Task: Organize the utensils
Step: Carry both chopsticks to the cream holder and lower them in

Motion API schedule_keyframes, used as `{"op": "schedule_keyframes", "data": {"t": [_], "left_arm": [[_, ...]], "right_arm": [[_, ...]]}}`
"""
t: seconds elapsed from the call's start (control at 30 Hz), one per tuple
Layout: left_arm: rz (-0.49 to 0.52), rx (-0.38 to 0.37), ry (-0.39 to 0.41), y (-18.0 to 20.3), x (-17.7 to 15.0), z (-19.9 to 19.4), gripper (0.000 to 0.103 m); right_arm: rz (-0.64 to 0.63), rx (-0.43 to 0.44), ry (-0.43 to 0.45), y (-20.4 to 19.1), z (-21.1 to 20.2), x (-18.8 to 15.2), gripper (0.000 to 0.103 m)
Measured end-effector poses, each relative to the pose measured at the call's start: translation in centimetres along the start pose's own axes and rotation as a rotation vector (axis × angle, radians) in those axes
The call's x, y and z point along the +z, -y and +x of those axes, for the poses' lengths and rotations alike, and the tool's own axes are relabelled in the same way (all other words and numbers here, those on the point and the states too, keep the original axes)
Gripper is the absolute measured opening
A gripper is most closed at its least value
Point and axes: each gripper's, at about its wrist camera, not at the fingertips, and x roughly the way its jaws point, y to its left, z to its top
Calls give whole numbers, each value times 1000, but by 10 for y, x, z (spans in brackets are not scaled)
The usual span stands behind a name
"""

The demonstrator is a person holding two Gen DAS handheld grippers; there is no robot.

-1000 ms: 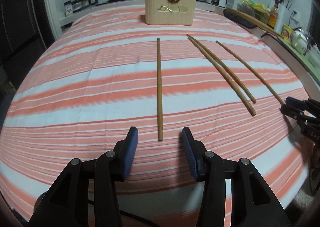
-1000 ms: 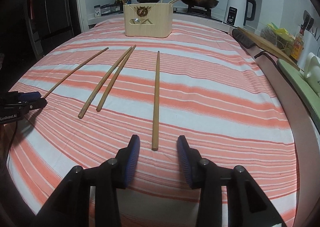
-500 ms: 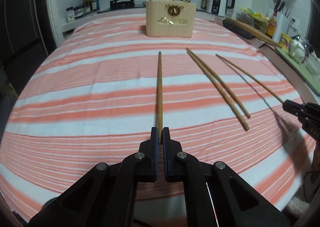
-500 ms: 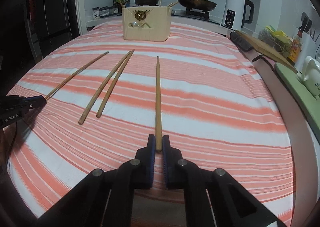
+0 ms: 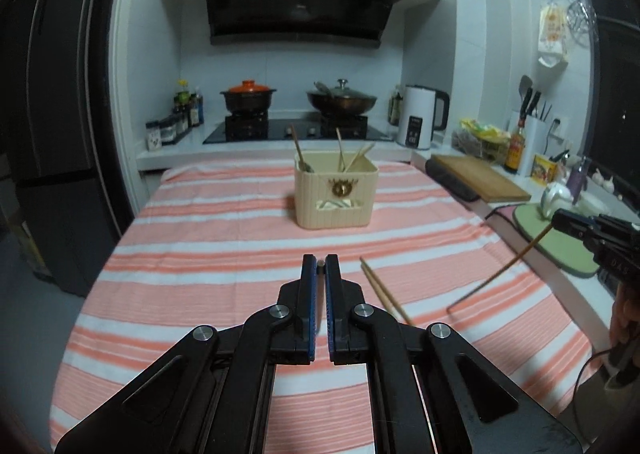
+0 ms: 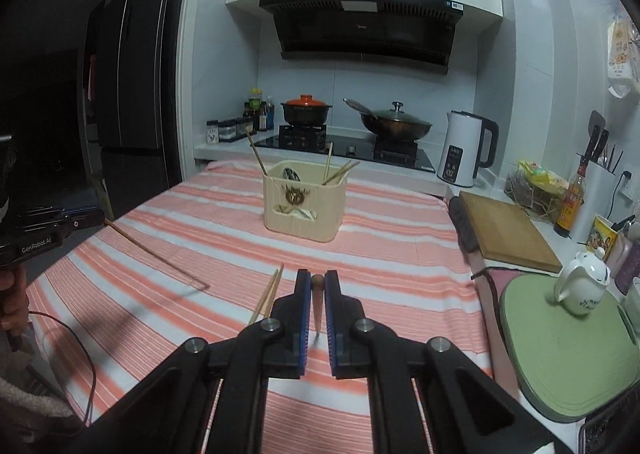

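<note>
Chopsticks (image 6: pixel 317 304) sit one in each tool. The right tool (image 6: pixel 317 277) is clenched on a stick near its thick end. In its own view that stick points down toward the striped cloth of the desk (image 5: pixel 200 254), strongly foreshortened. The left tool (image 5: pixel 320 260) is likewise clamped on a stick, seen almost end-on between its pads. From the other camera that second stick (image 6: pixel 160 258) slants from the left edge of the frame down toward the middle. I cannot tell whether its tip touches the cloth.

Just beyond the tools, a loose pair (image 5: pixel 380 290) lies flat on the desk, side by side, with its long axis running away toward the far end.

Farther on, in the upper middle of both frames, stands the cream holder (image 5: pixel 336 194) with its open top up. It lies roughly straight ahead of both tools, and neither looks clearly nearer. A spoon and a few sticks already lean out of it. I judge each held stick must be turned tip-down over that opening and steered past the leaning handles. Both held sticks slant inward, so they could cross.

Behind the desk are the stove (image 5: pixel 296 128) and a white kettle (image 5: pixel 420 120), well apart from the work.
</note>
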Motion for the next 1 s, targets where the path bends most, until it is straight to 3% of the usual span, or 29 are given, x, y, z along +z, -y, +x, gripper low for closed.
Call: {"op": "schedule_keyframes", "data": {"t": [0.2, 0.5, 1.0], "left_arm": [[-10, -24, 45, -1, 16, -11, 2], [-24, -51, 51, 3, 25, -9, 2], [-54, -110, 0, 5, 58, 24, 2]], "right_arm": [[35, 39, 29, 0, -13, 10, 7], [53, 60, 62, 0, -20, 21, 7], [53, 85, 113, -1, -2, 63, 7]]}}
